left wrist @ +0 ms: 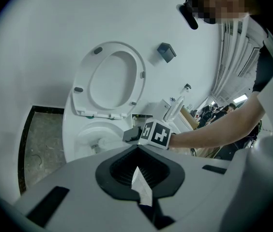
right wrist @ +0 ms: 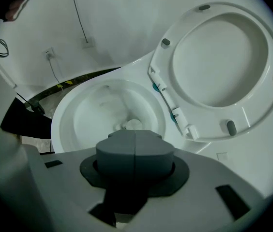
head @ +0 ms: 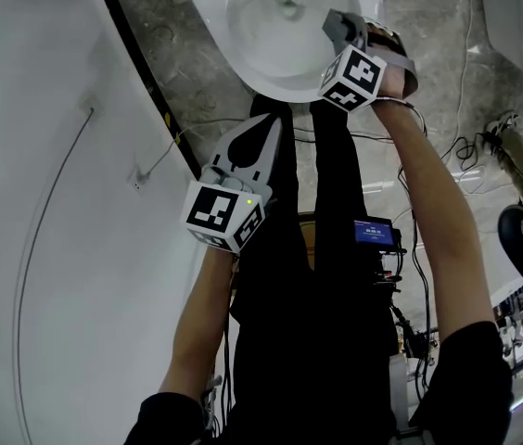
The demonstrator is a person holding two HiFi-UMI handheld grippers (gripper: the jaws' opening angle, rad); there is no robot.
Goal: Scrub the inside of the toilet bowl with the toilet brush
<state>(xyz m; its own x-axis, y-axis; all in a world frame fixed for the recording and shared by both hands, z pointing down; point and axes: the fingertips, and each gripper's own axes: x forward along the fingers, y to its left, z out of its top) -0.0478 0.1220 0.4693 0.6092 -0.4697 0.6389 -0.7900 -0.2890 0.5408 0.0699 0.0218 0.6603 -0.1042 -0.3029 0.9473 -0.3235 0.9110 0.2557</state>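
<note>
The toilet bowl sits at twelve o'clock in the head view, its seat tipped up against the wall; the right gripper hangs over the rim at about one o'clock, its grey jaws pressed together with nothing between them; the left gripper waits near the middle, pointing toward twelve, black jaws closed to a point, with a white sliver at the seam that I cannot identify; no toilet brush is in either gripper, and I cannot say for sure where it is, though a pale upright thing stands beside the toilet at two o'clock in the left gripper view.

The likely risks: the empty right jaws dipping into the bowl and getting soiled; a knock on the raised seat bringing it down; the floor cables at three o'clock catching a foot on the way to fetch the brush.
</note>
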